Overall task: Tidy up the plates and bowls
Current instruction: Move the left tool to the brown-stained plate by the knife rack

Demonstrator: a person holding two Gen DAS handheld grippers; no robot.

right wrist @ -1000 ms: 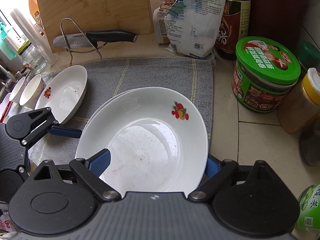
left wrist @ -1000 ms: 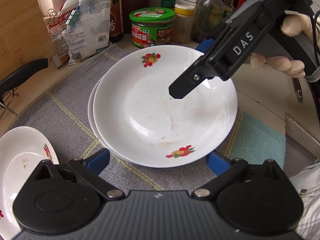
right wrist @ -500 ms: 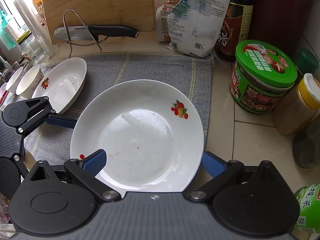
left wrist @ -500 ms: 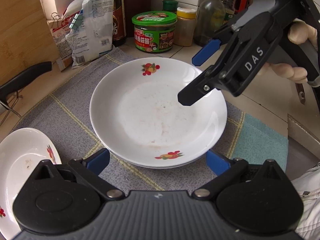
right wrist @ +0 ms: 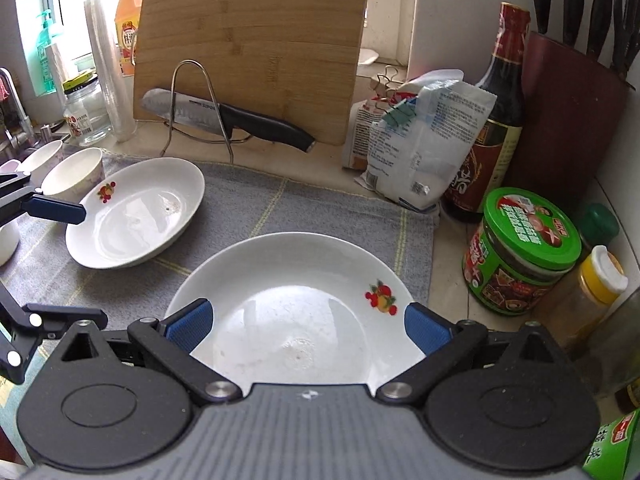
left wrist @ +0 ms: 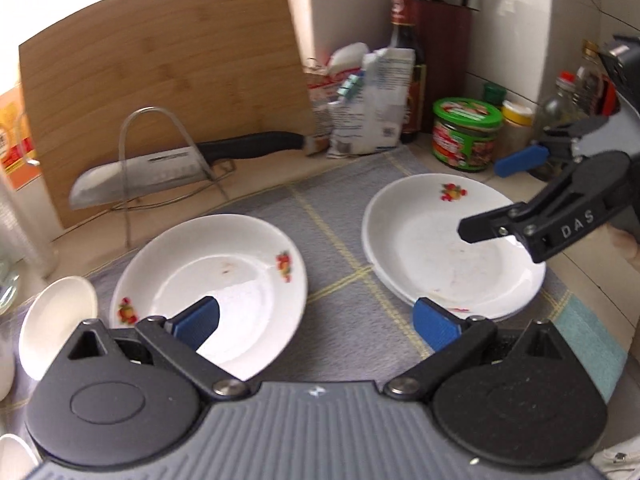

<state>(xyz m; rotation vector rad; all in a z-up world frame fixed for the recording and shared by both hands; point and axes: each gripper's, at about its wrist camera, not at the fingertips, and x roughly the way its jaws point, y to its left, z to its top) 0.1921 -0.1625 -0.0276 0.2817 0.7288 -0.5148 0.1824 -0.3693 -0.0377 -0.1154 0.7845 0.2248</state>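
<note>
- plates: two stacked plates (right wrist: 280,308) on the grey mat (right wrist: 320,216), plus one single plate (right wrist: 136,212) lying alone at about 10 o'clock from the stack in the right wrist view; three plates counted.
- bowls: two small white bowls (right wrist: 74,174) side by side just past the single plate's far left rim, at the mat's left edge.
- left claw (left wrist: 316,320): jaws spread wide, gripping nothing; one blue pad over the single plate's near rim, the other over the stack's near rim, contact not discernible.
- right claw (right wrist: 308,324): jaws fully apart, holding nothing; stack sits between and beyond the pads, touching or not cannot be told.
- edges: stack near the mat's right edge; green-lidded jar (right wrist: 524,252) on bare counter (right wrist: 452,304) just at 2 o'clock of it.
- open room: bare strip of mat between single plate and stack; knife (right wrist: 224,118) on its wire stand and cutting board (right wrist: 252,44) close the 12 o'clock side.
</note>
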